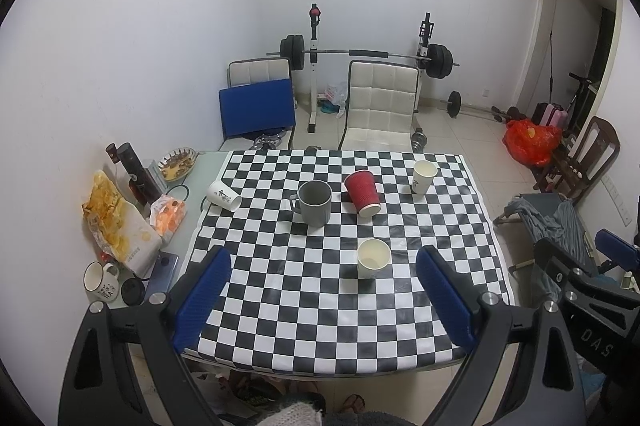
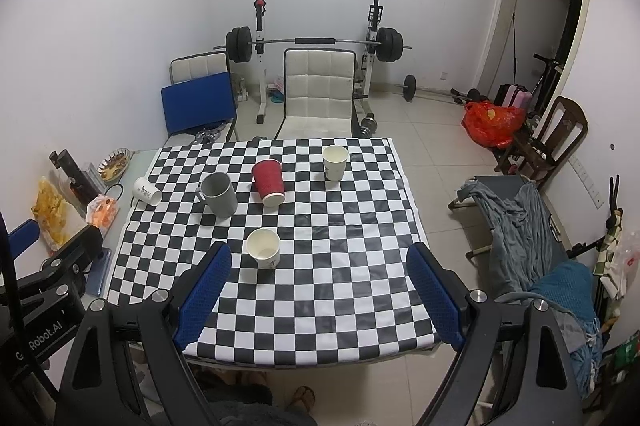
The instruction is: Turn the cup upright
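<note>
A red ribbed paper cup (image 1: 362,193) (image 2: 269,183) lies on its side near the middle of the checkered cloth, mouth toward me. A white paper cup (image 1: 224,197) (image 2: 147,191) lies on its side at the cloth's left edge. Two white paper cups stand upright: one near me (image 1: 373,258) (image 2: 263,248), one at the far right (image 1: 423,177) (image 2: 334,162). A grey mug (image 1: 314,203) (image 2: 218,195) stands upright. My left gripper (image 1: 324,300) and right gripper (image 2: 320,296) are both open and empty, above the table's near edge.
Snack bags (image 1: 116,222), a dark bottle (image 1: 138,172), a dish (image 1: 178,164), a white mug (image 1: 99,280) and a phone (image 1: 160,268) crowd the table's left strip. White chairs (image 1: 380,106) stand behind the table. A cot with cloth (image 2: 516,222) is to the right.
</note>
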